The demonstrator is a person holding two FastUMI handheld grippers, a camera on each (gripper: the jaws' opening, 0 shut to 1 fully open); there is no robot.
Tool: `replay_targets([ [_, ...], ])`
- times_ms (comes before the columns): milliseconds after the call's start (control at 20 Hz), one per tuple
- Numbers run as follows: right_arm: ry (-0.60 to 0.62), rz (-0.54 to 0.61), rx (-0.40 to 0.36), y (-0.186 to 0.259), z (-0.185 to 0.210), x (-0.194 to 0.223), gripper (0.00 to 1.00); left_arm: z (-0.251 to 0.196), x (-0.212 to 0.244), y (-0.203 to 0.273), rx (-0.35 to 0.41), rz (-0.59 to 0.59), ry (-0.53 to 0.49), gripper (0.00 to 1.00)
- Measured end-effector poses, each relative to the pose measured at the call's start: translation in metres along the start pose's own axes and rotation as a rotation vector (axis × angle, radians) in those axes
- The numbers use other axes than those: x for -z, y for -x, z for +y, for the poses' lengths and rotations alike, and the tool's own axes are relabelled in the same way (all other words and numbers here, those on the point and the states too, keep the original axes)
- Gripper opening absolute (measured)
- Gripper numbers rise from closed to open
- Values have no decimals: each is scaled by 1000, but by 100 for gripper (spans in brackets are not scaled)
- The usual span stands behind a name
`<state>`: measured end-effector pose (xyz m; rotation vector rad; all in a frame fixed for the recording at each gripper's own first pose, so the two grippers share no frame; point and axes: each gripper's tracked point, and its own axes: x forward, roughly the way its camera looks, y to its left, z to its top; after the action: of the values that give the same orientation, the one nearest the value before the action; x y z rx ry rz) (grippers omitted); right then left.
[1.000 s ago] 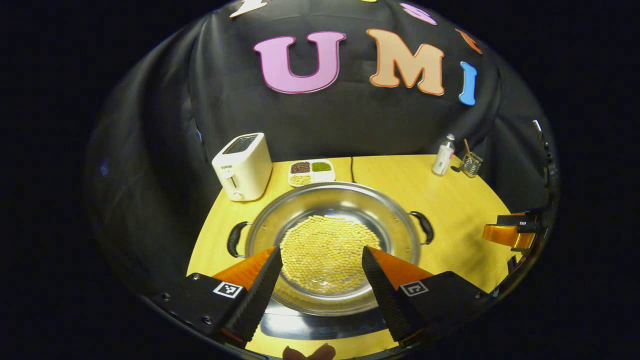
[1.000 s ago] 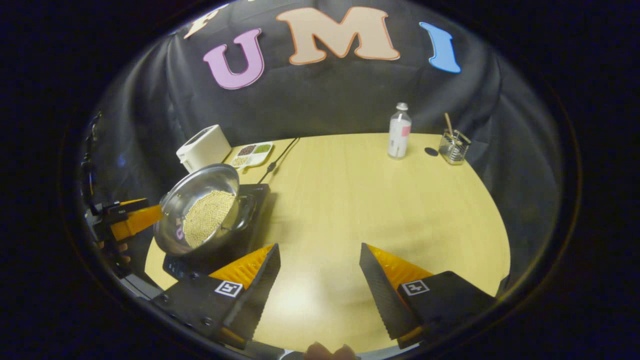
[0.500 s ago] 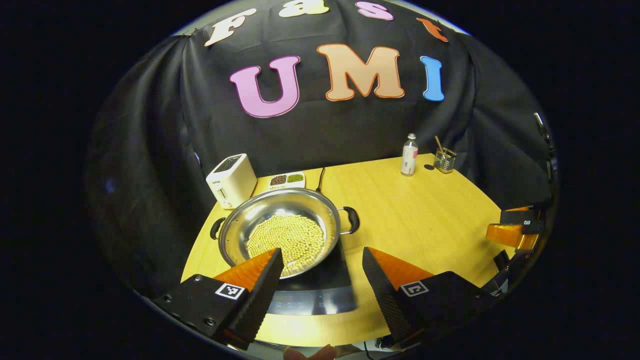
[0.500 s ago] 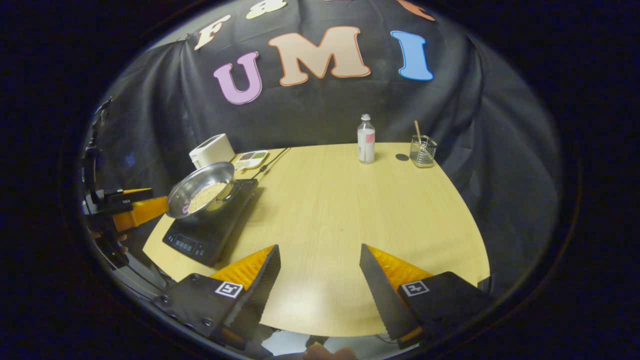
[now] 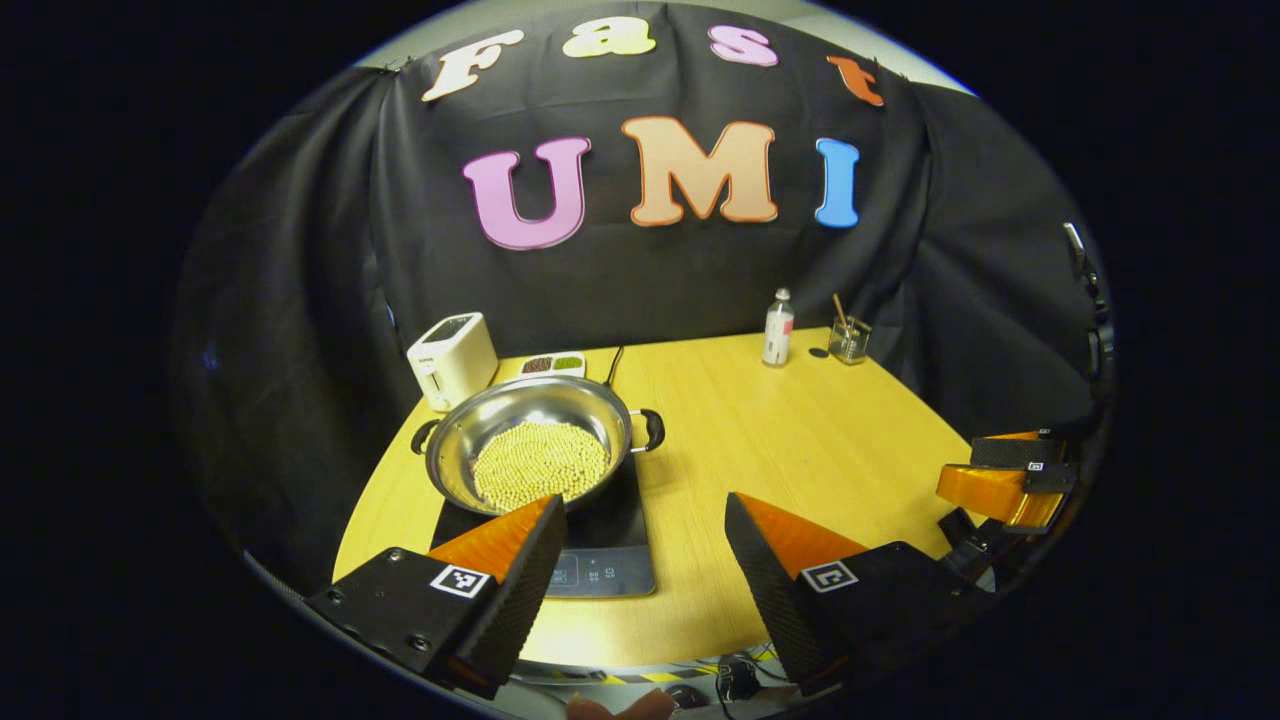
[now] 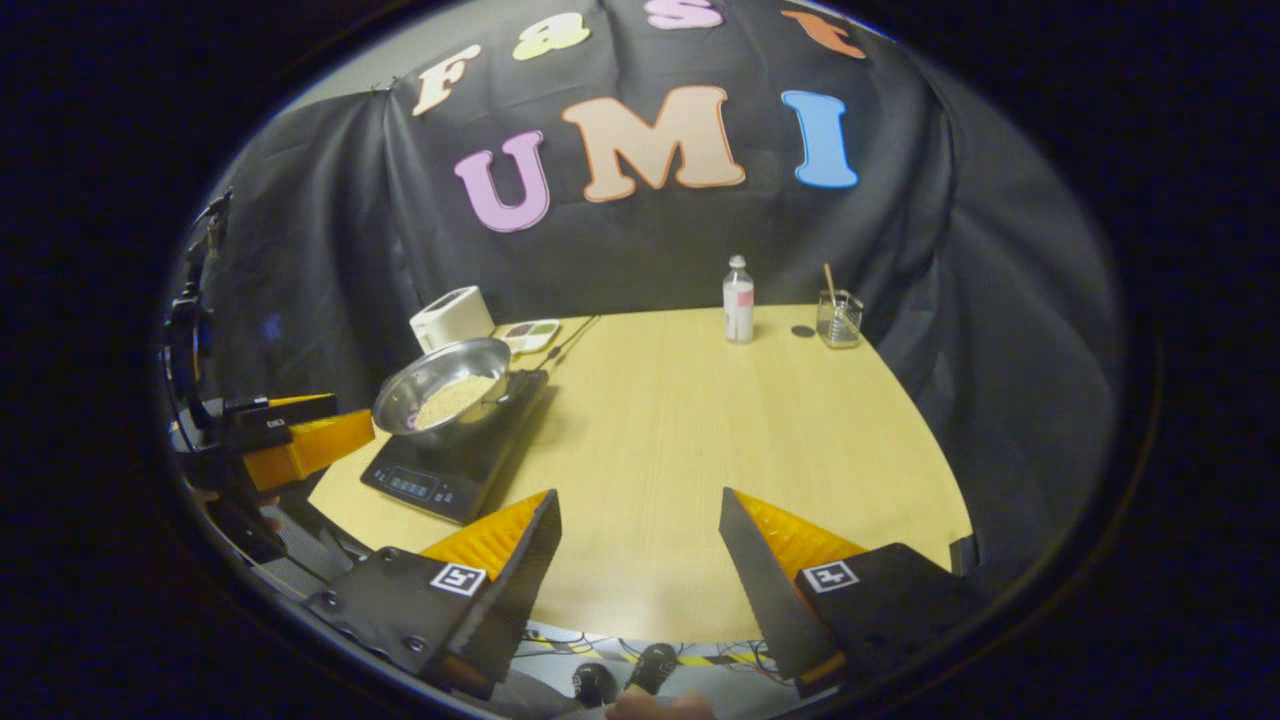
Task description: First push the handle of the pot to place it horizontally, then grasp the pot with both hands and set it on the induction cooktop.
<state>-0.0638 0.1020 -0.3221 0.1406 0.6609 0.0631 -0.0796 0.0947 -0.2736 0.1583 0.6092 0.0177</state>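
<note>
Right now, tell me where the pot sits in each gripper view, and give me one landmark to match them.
Left gripper view: the pot sits left of centre on the induction cooktop, just beyond the left gripper, whose jaws stand apart.
Right gripper view: the pot lies at mid-left on the cooktop, well away from the right gripper, also open.
Shared landmark: the white toaster behind the pot.

A light wooden table (image 5: 800,450) with a rounded front edge carries everything. At its left side lies a black induction cooktop (image 5: 600,560), its control panel toward the front edge. Behind that, near the back-left corner, stand a white toaster (image 5: 452,360) and a divided white dish of beans (image 5: 552,365). Toward the back right stand a small bottle (image 5: 777,328) and a glass holder with a stick (image 5: 848,338).
</note>
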Motion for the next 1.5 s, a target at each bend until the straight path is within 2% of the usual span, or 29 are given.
replay_targets([
  [150,16,-24,-12,20,30,-6,95,11,-13,18,8,-27,60,97],
  [200,25,-32,-12,24,37,-7,98,17,-16,24,8,-34,80,97],
  [250,34,-39,-10,30,44,-8,95,21,-18,32,14,-43,86,97],
  [350,29,-73,-11,43,58,-20,95,24,-33,45,40,-97,71,95],
  [400,26,-92,-12,50,64,-27,98,25,-40,50,48,-122,62,95],
  [450,30,-108,-7,57,68,-33,95,26,-47,56,49,-144,56,96],
  [500,39,-122,-3,63,71,-41,98,26,-56,61,53,-170,57,95],
  [550,52,-141,0,69,75,-50,94,24,-66,66,62,-196,66,96],
  [650,72,-188,13,81,78,-76,94,18,-85,76,80,-239,91,92],
  [750,67,-245,13,95,80,-104,95,15,-104,85,81,-269,104,95],
  [850,73,-310,29,113,74,-134,94,15,-127,96,69,-305,103,95],
  [900,75,-351,40,124,70,-152,94,16,-142,102,63,-329,99,91],
  [950,77,-397,51,135,65,-171,95,16,-157,109,56,-356,97,94],
  [1000,83,-442,62,146,59,-189,94,16,-173,117,46,-390,94,92],
  [1100,85,-508,74,167,48,-216,98,13,-209,133,24,-463,72,94],
  [1150,77,-521,71,176,45,-223,94,9,-225,139,15,-495,56,94],
  [1200,67,-535,68,185,39,-230,94,0,-238,144,14,-524,42,90],
  [1300,55,-575,76,200,24,-245,94,-22,-252,152,24,-559,44,90],
  [1500,53,-586,87,212,0,-248,94,-54,-255,154,61,-550,80,90],
])
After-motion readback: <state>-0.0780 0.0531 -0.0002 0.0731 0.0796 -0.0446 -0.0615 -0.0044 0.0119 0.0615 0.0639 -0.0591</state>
